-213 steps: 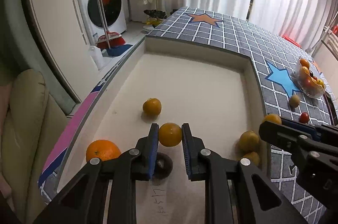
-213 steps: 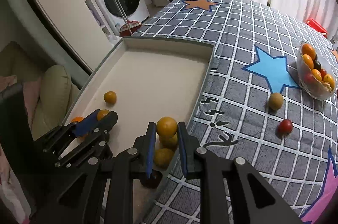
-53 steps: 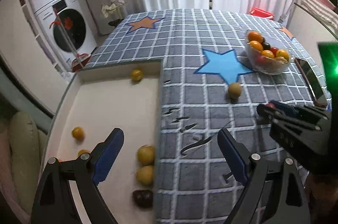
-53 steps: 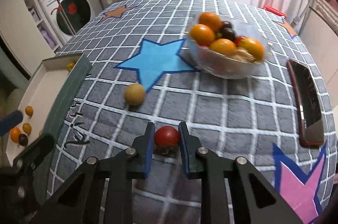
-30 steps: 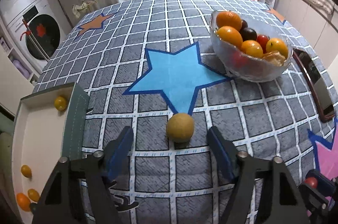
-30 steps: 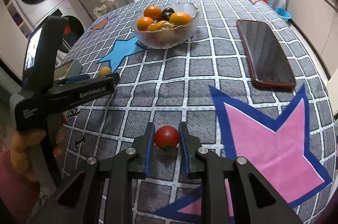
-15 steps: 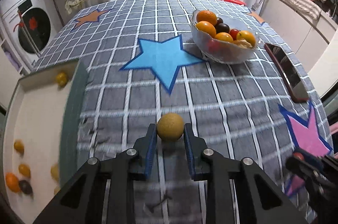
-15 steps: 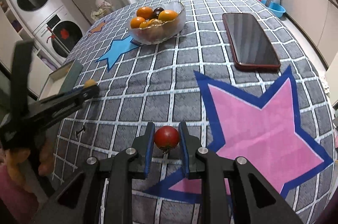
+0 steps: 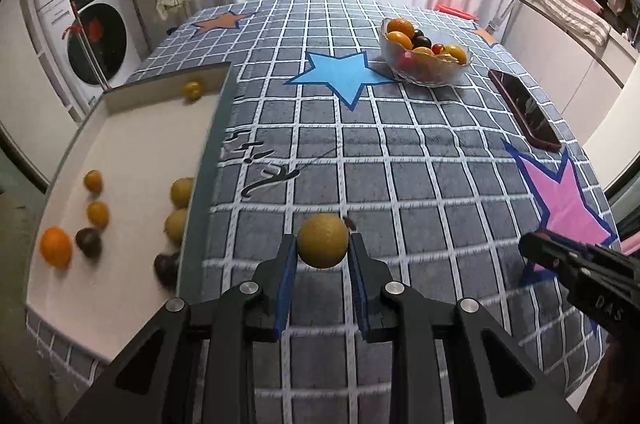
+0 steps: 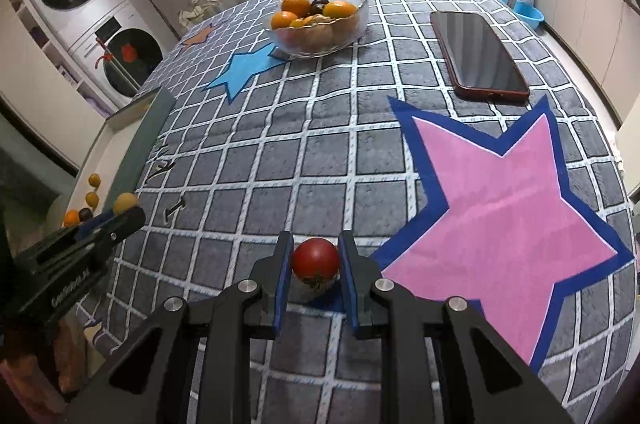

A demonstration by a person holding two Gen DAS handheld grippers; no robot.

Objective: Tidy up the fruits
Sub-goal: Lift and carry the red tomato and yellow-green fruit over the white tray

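Two fruits are in hand at this moment, one per gripper, and neither has yet been put anywhere. Between the blue pads of the left gripper (image 9: 322,256) sits a round tan fruit (image 9: 322,241), the jaws clenched on its sides and carried above the checked cloth of the bench (image 9: 420,192); the right gripper (image 10: 315,266) has its jaws clamped on a small red tomato (image 10: 315,261), with the pink star (image 10: 508,200) just to the right of them. Far ahead of both pairs of jaws stands the glass bowl (image 9: 440,74), already holding several oranges, a dark plum and something red — so part of the sorting looks done. To the left of the left jaws lies the white tray (image 9: 132,160), and in it eight or so loose fruits remain: a large orange (image 9: 55,247), small yellow ones, two dark ones, a pair of pale ones against the near wall. Whether the goal is the bowl or the tray I cannot tell from these views alone; my guess is the bowl, since it is the tidy heap. On that reading the job is perhaps halfway — two pieces to drop in, then the tray to clear. A dark phone (image 10: 478,52) lies ahead and to the right of the right jaws, well apart from the fruit
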